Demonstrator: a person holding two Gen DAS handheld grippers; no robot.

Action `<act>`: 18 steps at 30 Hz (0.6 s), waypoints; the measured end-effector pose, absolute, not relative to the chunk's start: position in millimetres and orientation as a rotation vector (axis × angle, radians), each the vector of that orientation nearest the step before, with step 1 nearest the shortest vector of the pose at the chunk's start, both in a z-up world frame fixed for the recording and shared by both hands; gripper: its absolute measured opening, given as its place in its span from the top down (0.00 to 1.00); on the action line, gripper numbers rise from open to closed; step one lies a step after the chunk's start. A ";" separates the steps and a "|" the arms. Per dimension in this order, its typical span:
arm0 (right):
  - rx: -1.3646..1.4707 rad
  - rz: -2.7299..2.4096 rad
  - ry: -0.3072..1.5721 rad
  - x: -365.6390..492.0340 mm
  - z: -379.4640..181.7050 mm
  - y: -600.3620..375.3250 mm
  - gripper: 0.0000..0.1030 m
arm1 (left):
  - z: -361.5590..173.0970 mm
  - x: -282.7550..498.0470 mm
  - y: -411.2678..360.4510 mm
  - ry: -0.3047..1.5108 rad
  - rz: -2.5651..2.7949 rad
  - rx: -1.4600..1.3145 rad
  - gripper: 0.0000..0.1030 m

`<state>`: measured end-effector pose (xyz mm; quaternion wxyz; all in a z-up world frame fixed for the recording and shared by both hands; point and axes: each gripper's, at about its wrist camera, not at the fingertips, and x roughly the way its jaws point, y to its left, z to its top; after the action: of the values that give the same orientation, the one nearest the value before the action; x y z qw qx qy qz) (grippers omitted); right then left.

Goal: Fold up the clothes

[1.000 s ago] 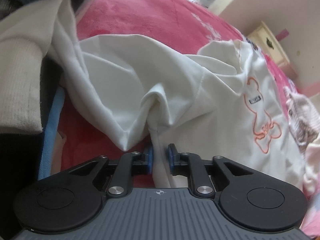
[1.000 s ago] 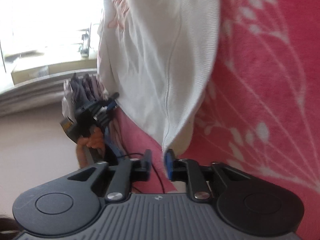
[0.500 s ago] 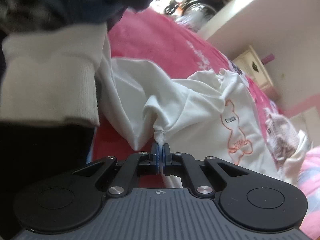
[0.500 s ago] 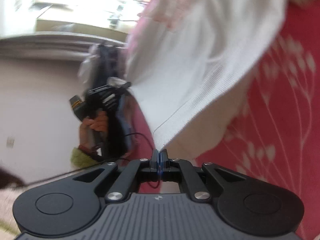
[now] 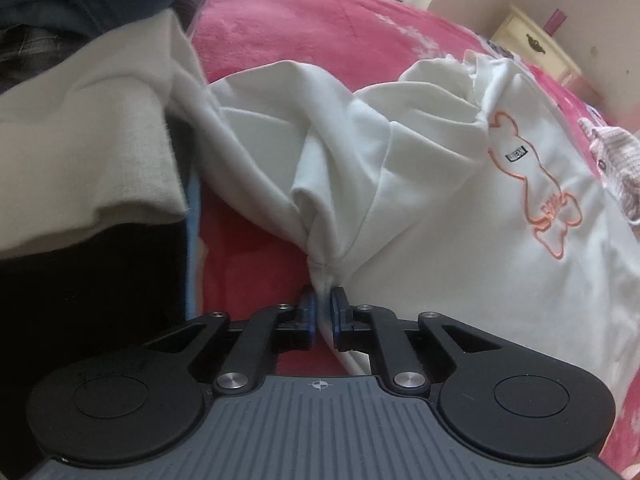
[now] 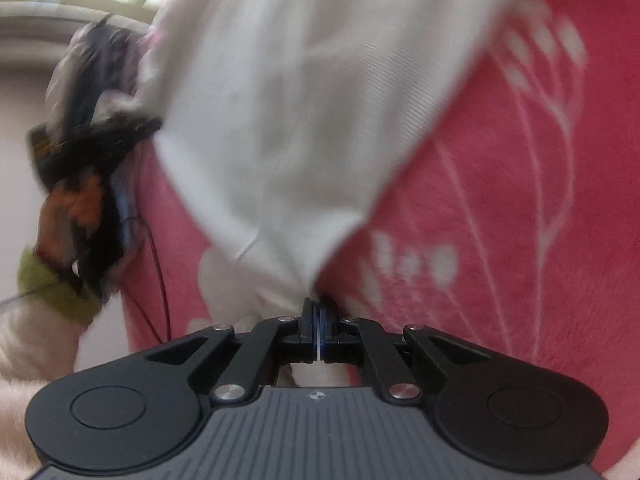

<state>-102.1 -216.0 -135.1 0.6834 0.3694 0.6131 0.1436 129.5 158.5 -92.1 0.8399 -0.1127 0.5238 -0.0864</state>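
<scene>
A pink blanket with a white branch pattern covers the bed and fills most of both views. On it lies one white T-shirt, crumpled, with deep folds running toward a gathered corner, and an orange outline figure with a small black label printed on its front. The part of the shirt in the right wrist view is blurred and hangs in a taut cone down to the tool.

Two tools are in play. The left tool has a bunched corner of the T-shirt between its blue pads; its jaws are opening, a gap shows on either side of the cloth, and the pads do not seem to press it. The right tool is clenched on another edge of the same shirt, its pads together with only a thin line of fabric between them.

At the left of the left wrist view a cream sleeve over dark clothing crowds the frame and hides the bed behind it. A pale knitted garment lies at the right edge, beyond the shirt, and a cream drawer unit stands past the bed. In the right wrist view a hand with a green cuff grips a dark, blurred device beside the bed, a thin red cable trailing below it
</scene>
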 end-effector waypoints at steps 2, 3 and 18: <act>0.912 0.313 1.382 -103.9 -138.2 -224.3 0.95 | -89.6 130.4 161.0 1.119 -0.182 -0.262 0.87; 0.916 0.309 1.388 -106.3 -136.4 -227.7 0.92 | -87.0 129.7 162.4 1.125 -0.182 -0.271 0.85; 0.925 -0.041 0.969 -113.1 -53.6 -390.4 0.59 | 3.9 92.0 139.2 0.980 -0.116 -0.264 0.47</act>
<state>-113.1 -390.4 -53.6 0.7838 0.4285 0.4492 -0.0190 92.0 139.2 3.9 0.8724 -0.1264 0.4689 -0.0557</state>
